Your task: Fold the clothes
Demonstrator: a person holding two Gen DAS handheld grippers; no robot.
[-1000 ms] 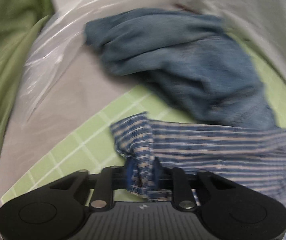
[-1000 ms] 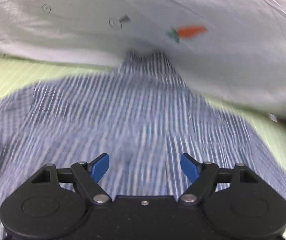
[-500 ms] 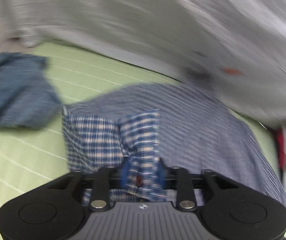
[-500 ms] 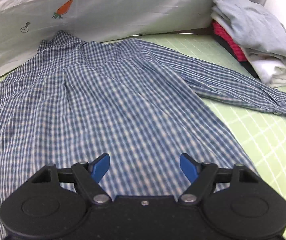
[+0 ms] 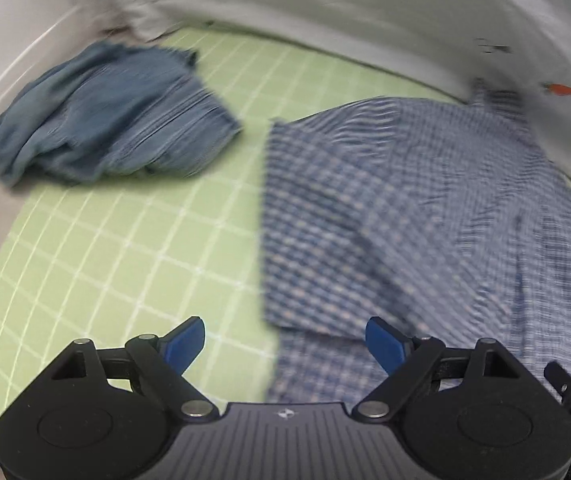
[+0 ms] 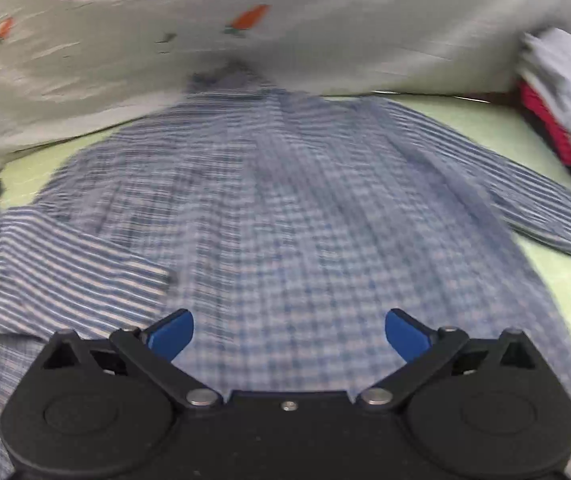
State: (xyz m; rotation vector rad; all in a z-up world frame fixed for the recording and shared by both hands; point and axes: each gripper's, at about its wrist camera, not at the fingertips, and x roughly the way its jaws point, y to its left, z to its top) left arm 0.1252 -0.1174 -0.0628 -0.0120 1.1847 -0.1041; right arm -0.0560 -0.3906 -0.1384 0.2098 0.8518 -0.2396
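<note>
Left gripper (image 5: 285, 344), jaws just opened and now empty, has released the left sleeve (image 6: 73, 264), folded across the checked shirt (image 6: 305, 216) at frame centre. Right gripper (image 6: 289, 336) spread, empty; right sleeve (image 6: 525, 200) remains unfolded.

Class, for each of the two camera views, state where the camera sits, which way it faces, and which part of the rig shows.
Left wrist: on the left gripper, facing down at the green grid mat; its open blue fingers show.
Right wrist: on the right gripper, facing down over the blue checked shirt; open blue fingers show.
Shared: shirt, mat, white carrot-print sheet, crumpled blue-grey garment.
</note>
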